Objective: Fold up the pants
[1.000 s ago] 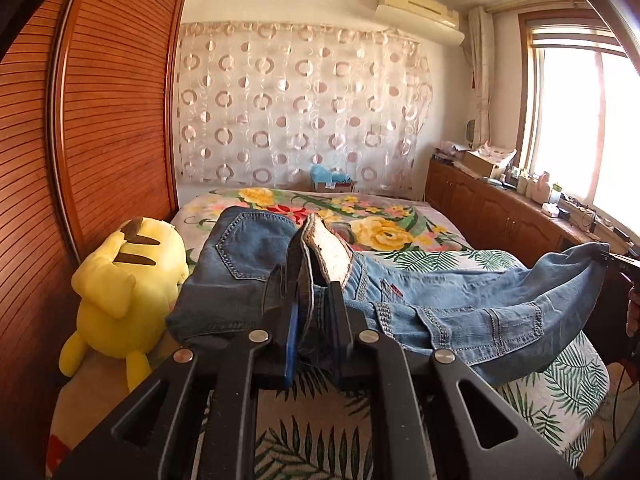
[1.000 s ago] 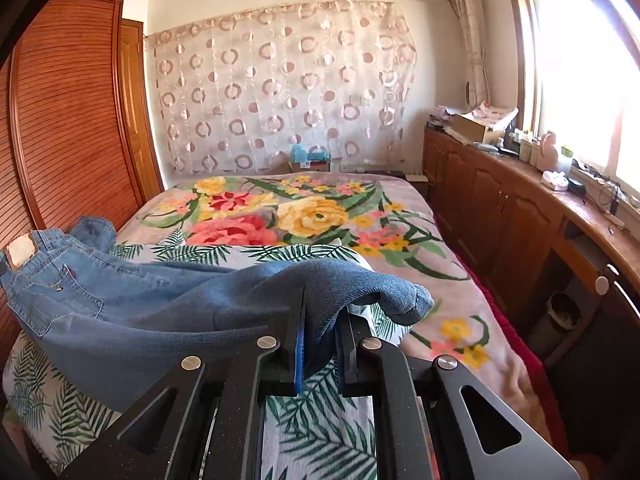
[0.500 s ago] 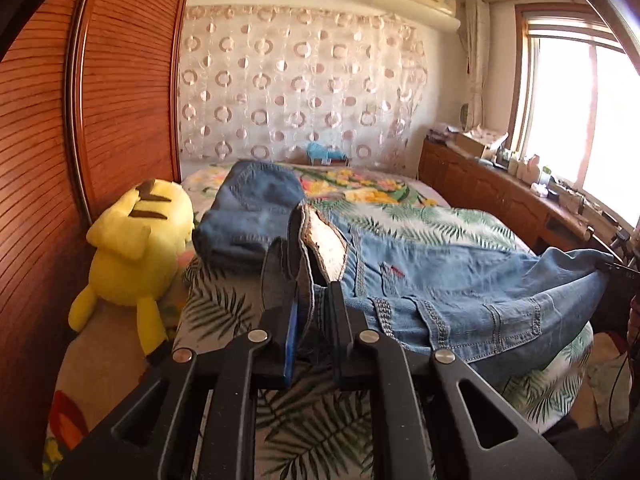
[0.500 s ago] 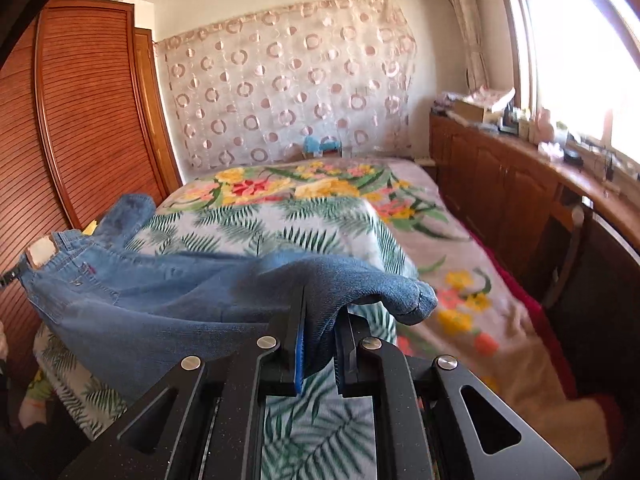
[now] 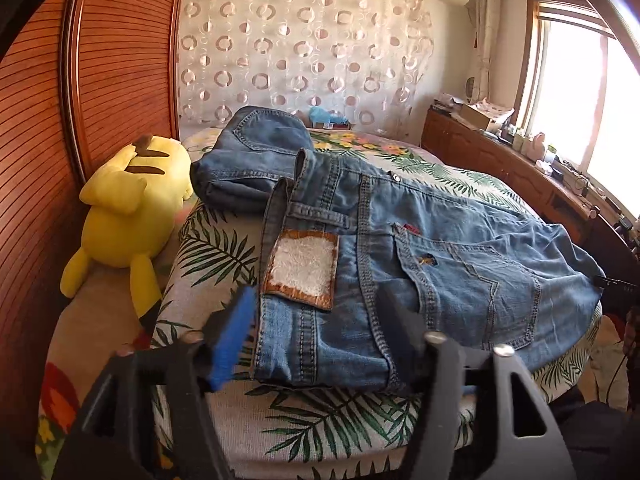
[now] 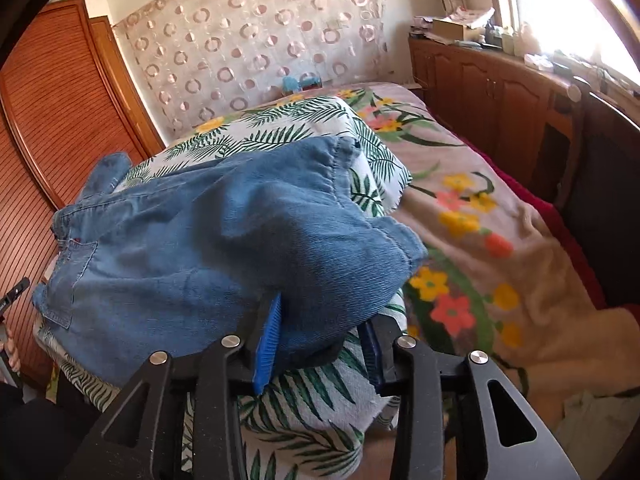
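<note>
On leaf-print bedding [image 5: 224, 248], rumpled denim pants [image 5: 440, 264] lie flat.

Black left claw [image 5: 316, 344] and right claw [image 6: 320, 336]: angular frames, silver screws, ribbed blue finger pads [image 6: 267, 350].

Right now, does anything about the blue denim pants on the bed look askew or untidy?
Yes. The blue denim pants lie flat, but their leg ends are bunched and uneven, one hem lying farther up the bed. A second folded denim garment lies against the waistband.
</note>
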The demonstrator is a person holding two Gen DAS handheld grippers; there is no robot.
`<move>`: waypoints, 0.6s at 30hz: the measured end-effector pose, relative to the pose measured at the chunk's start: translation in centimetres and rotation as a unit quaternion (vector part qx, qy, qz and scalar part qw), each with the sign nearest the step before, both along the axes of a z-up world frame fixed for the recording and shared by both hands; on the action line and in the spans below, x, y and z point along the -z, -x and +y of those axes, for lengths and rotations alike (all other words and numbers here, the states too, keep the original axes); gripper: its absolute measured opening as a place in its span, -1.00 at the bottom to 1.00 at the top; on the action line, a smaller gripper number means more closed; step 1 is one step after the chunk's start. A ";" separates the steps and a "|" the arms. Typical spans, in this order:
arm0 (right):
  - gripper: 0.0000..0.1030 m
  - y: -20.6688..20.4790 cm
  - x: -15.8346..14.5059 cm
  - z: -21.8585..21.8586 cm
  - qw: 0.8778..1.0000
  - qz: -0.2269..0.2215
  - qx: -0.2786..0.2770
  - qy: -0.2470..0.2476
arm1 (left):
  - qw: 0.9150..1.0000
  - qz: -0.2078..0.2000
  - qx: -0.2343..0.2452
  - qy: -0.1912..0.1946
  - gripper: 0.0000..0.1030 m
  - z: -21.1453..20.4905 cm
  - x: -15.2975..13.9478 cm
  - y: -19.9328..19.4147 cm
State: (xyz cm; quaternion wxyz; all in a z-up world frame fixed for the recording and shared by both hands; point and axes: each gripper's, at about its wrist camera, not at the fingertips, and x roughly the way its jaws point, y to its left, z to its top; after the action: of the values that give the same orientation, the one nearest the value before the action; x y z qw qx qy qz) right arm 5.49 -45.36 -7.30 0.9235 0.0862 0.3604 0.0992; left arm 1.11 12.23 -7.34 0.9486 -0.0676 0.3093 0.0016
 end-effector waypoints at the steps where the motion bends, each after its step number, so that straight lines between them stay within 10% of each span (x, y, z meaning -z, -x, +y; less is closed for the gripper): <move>1: -0.23 -0.1 -0.2 -0.2 1.000 -0.001 0.001 -0.002 | 1.000 -0.002 0.003 -0.001 0.57 -0.2 0.0 -0.1; 18: -0.16 3.4 0.3 -0.7 0.999 -0.011 0.031 -0.016 | 0.997 -0.002 0.067 -0.026 0.57 -6.7 -0.1 -2.7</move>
State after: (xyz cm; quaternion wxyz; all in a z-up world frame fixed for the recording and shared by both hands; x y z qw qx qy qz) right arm 2.12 -46.04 -7.62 0.9287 0.1107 0.3456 0.0767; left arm 3.79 5.51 -7.20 0.9486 -0.0225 0.3111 -0.0540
